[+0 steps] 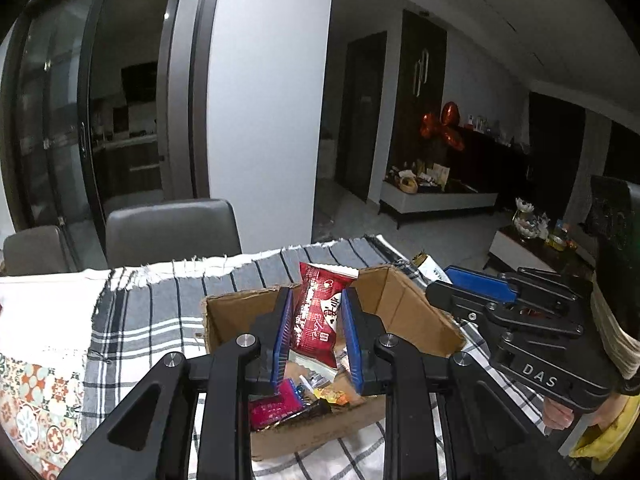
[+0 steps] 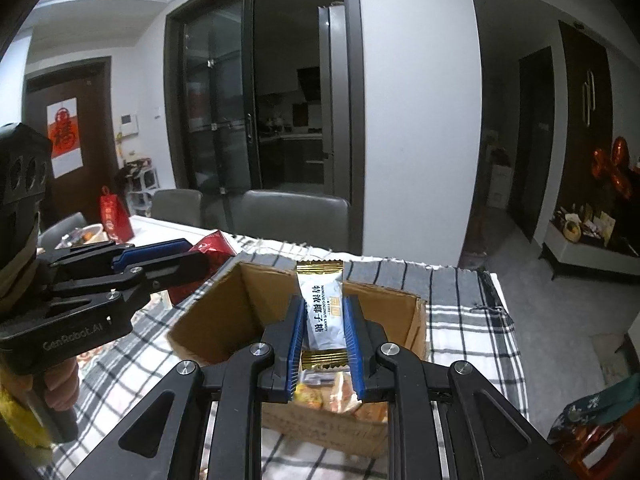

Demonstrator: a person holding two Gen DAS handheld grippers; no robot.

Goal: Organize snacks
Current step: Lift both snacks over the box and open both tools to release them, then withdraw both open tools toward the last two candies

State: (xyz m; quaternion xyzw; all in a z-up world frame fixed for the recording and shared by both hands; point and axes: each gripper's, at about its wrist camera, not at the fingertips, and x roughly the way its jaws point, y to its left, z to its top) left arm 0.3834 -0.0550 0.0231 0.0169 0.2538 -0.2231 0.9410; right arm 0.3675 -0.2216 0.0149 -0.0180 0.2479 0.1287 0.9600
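- Red glossy snack packet (image 1: 316, 316) sits clamped between the left tool's (image 1: 316, 332) blue pads, above the open brown cardboard box (image 1: 404, 304).
- White-and-gold candy wrapper (image 2: 325, 316) is pinched in the right tool (image 2: 325, 340), over that box.

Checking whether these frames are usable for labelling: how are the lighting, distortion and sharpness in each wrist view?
Left wrist: dim indoor light, strong fisheye bending, dark corners; red packet in the left gripper reads sharp. Right wrist: same curvature, white packet print legible in the right gripper.
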